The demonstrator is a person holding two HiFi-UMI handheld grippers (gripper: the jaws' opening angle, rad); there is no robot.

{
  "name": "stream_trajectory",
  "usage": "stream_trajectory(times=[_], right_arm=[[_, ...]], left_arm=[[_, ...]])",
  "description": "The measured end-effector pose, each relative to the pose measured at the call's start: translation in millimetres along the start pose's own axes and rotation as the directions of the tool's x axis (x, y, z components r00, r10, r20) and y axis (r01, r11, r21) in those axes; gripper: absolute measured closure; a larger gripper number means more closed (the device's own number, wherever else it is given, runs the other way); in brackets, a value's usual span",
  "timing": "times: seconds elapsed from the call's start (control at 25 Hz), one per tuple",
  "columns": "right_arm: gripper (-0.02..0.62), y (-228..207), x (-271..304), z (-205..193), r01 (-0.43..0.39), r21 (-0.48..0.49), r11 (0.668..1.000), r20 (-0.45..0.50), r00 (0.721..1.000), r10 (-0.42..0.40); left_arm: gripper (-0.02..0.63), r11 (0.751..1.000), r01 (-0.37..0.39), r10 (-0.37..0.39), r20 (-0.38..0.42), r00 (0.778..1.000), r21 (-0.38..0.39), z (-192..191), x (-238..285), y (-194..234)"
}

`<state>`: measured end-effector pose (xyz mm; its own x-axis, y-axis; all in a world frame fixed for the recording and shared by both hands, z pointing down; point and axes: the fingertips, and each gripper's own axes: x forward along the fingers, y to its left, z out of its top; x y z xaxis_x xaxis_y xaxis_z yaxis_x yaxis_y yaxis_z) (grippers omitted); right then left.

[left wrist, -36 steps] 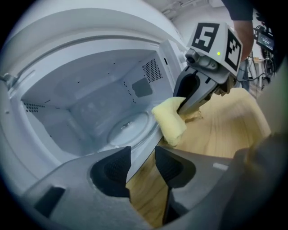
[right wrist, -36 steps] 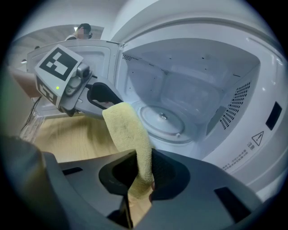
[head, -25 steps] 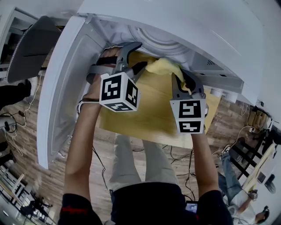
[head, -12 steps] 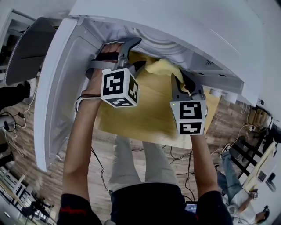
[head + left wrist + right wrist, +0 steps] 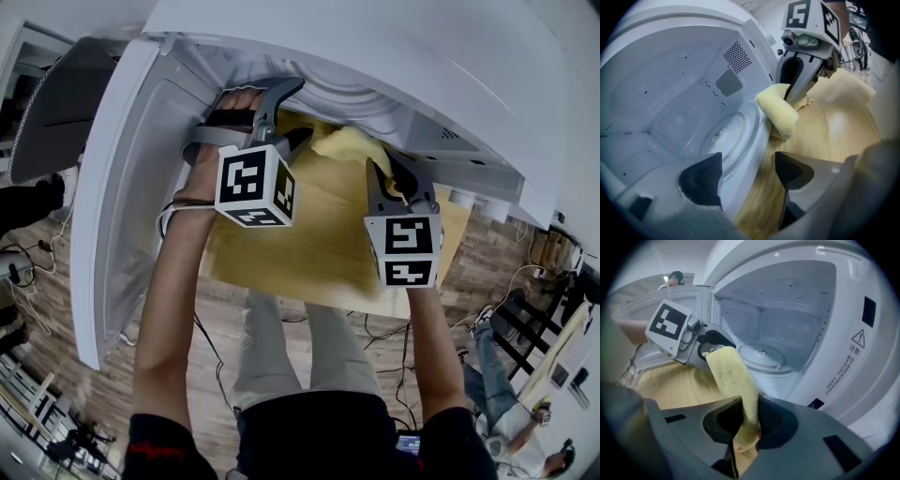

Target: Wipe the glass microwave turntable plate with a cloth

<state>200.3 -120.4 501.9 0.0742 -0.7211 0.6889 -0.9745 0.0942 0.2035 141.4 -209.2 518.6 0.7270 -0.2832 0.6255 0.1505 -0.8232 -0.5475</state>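
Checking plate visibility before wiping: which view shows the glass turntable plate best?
The right gripper view: the glass turntable plate lies nearly whole inside the microwave. The left gripper view shows it at a steep slant. The head view does not show it.

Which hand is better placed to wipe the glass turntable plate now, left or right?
Right. The right gripper is shut on the yellow cloth, facing the glass plate inside the open microwave. The left gripper has jaws that have just been opening and grip nothing.

left gripper [image 5: 745, 174], fingers [image 5: 701, 178] just spreading, straddles microwave sill [image 5: 759, 136].
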Motion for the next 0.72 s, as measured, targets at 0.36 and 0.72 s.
stream_trajectory(times=[0.36,0.72], right_arm=[[0.531,3.1,-0.5,10.0,-0.02,0.008,1.0,0.02,1.0,0.019],[0.531,0.1,-2.3,40.1,0.004,-0.029,1.0,0.097,0.995,-0.001]], left_arm=[[0.258,1.0,-0.012,0.012,0.02,1.0,0.005,0.7,0.5,-0.9],[0.252,1.0,-0.022,0.022,0.034,0.999,0.018,0.7,0.4,-2.5]])
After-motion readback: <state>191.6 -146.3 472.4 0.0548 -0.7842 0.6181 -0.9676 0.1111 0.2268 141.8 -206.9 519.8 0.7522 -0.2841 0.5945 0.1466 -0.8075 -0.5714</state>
